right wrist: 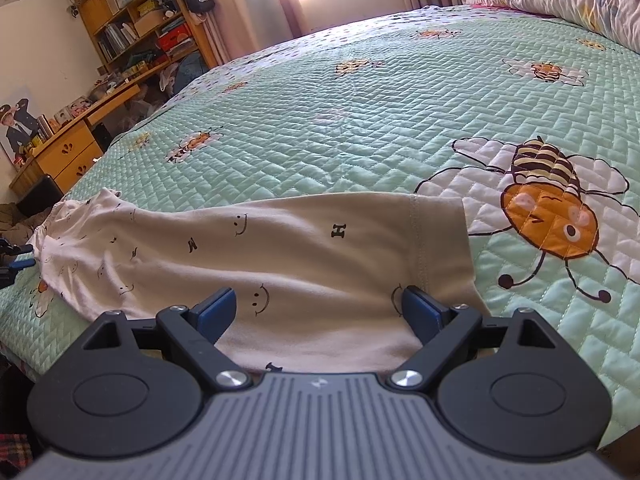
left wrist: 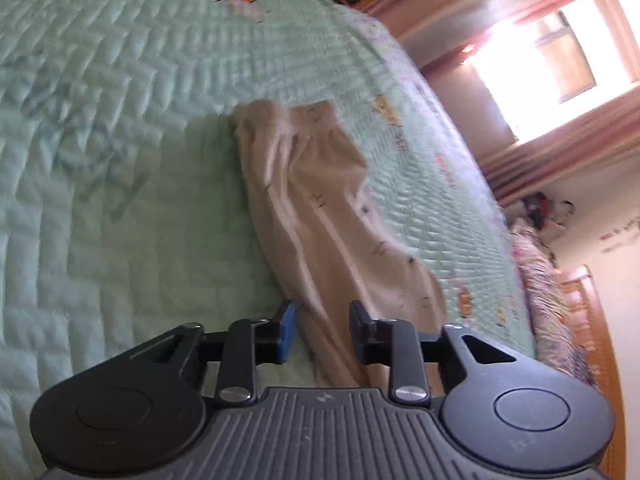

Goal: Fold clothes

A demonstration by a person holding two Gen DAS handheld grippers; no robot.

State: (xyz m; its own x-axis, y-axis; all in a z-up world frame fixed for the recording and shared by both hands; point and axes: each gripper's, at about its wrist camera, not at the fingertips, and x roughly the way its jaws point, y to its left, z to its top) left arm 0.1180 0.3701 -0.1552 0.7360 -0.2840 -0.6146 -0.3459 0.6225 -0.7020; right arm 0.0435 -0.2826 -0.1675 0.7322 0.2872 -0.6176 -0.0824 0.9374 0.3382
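Note:
A cream garment (right wrist: 280, 248) printed with small black smileys and letters lies stretched flat across the mint-green quilted bedspread (right wrist: 360, 120). In the right wrist view my right gripper (right wrist: 320, 312) hovers over its near hem, jaws spread wide, nothing pinched. In the left wrist view the same garment (left wrist: 320, 200) runs away from me as a long rumpled strip. My left gripper (left wrist: 323, 334) stands partly open over its near end; fabric lies between the fingers, and the pads do not press on it. The left gripper's tips (right wrist: 14, 264) also show at the garment's far left end.
The bedspread (left wrist: 100, 160) carries bee prints, a large one (right wrist: 548, 216) to the right of the garment. A pillow (right wrist: 560, 0) lies at the back right. A wooden desk (right wrist: 68, 148) and bookshelf (right wrist: 132, 28) stand beyond the bed's left edge. A bright window (left wrist: 560, 60) glares.

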